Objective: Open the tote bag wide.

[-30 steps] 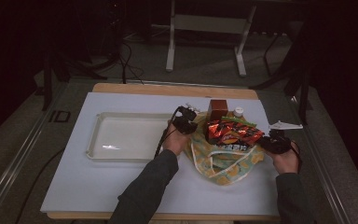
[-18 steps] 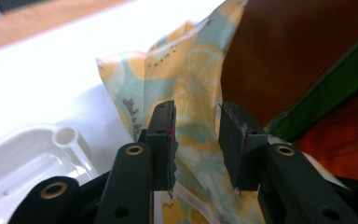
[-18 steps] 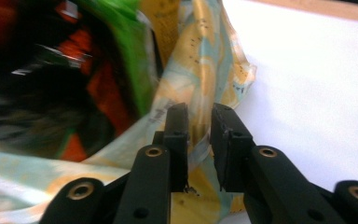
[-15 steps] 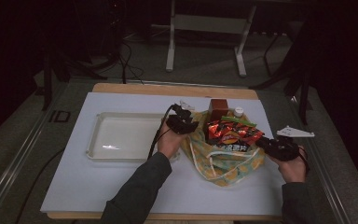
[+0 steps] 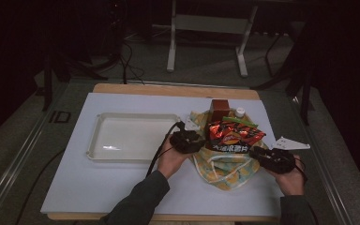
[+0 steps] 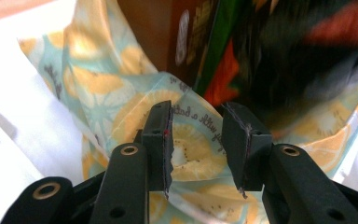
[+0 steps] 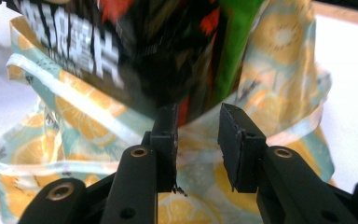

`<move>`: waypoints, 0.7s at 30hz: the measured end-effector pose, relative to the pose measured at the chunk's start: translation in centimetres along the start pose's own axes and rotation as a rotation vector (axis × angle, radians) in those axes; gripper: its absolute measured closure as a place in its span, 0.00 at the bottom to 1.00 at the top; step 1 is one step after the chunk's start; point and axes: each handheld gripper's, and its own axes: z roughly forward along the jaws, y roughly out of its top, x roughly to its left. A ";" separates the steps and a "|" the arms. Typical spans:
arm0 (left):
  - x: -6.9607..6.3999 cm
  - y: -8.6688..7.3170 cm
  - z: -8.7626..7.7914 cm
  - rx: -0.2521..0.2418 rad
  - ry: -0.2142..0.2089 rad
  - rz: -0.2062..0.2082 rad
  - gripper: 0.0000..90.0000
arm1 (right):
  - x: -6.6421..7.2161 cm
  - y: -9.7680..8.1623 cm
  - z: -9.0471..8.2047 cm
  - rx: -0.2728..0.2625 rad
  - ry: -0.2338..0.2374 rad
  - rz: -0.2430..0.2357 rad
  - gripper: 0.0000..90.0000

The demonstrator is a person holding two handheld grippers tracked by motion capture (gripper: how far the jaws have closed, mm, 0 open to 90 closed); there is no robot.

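Observation:
A lemon-print cloth bag (image 5: 221,165) lies on the white table top, stuffed with a red snack packet (image 5: 232,136), a brown box (image 5: 219,110) and a green packet (image 5: 240,121). My left gripper (image 5: 187,140) sits at the bag's left rim and my right gripper (image 5: 273,158) at its right rim. Both have just been opening. In the left gripper view the jaws (image 6: 196,135) stand apart, with the bag's cloth (image 6: 121,84) lying loose behind the gap. In the right gripper view the jaws (image 7: 198,140) are also apart, facing the cloth (image 7: 279,60) and the dark packet (image 7: 135,51), with nothing pinched.
A shallow white tray (image 5: 93,140) lies to the left of the bag, close to the left hand. A small white-capped bottle (image 5: 240,112) stands behind the bag. The wooden table edge (image 5: 168,89) runs along the far side, with a metal stand on the floor beyond.
Both grippers have let go of the bag's rim, their jaws have opened, and both hands have drawn back toward the person. The bag has settled lower on the table.

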 end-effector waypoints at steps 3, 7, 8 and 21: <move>-0.2 -0.8 0.3 0.014 -0.003 0.003 0.69 | 0.2 -0.7 0.1 0.005 0.015 -0.006 0.74; -0.6 -1.5 1.1 0.050 0.010 0.020 0.69 | 0.2 -1.6 0.3 0.019 0.018 -0.006 0.74; -0.7 -1.7 1.4 0.066 0.025 0.024 0.69 | 0.2 -1.7 0.4 0.024 0.017 -0.003 0.73; -0.9 -2.1 1.9 0.054 0.011 0.017 0.67 | -0.1 -3.0 2.3 0.056 -0.003 -0.004 0.67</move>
